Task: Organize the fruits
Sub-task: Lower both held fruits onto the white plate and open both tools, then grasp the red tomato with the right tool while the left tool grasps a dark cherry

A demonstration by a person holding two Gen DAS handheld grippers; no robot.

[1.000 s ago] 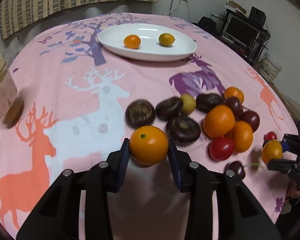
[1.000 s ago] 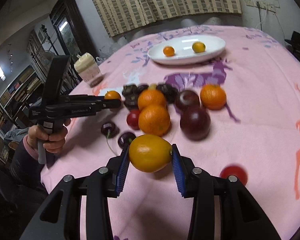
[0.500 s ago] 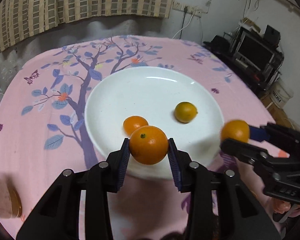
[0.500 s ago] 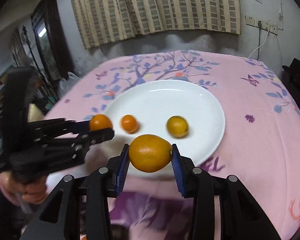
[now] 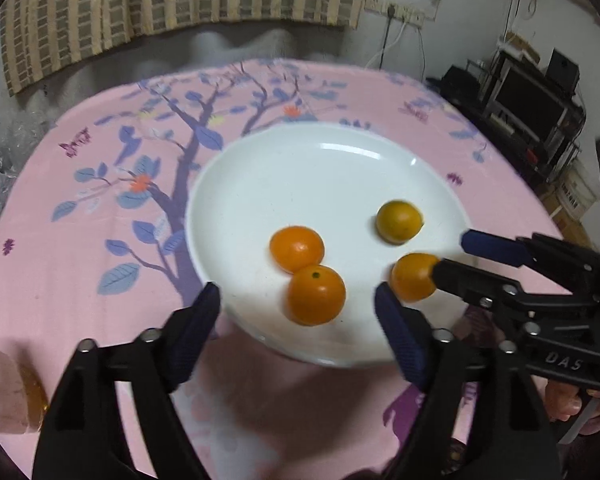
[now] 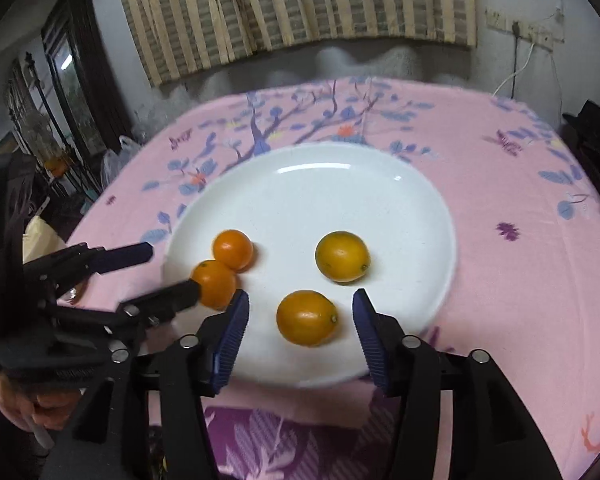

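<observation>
step: release onto white plate (image 5: 380, 168) | left gripper (image 5: 298, 312) opening, round orange (image 5: 316, 295) free between jaws | right gripper (image 6: 300, 322) opening, oval orange (image 6: 307, 317) likewise | advice: lift straight up, avoid nudging fruit

One round white ceramic plate (image 6: 380, 184) on my surface.

Four small round citrus fruits on it:
- deep orange fruit (image 5: 297, 249), toward plate's left
- second deep orange fruit with dark stem dot (image 5: 316, 295), just beside the first
- paler yellow-orange fruit (image 5: 399, 221), toward plate's right
- oval orange fruit (image 6: 307, 317), near front rim

One pink cloth with purple tree print (image 6: 500, 280) over surface.

Two black grippers with blue pads: mine on left (image 5: 298, 314), mine on right (image 6: 300, 326).
</observation>
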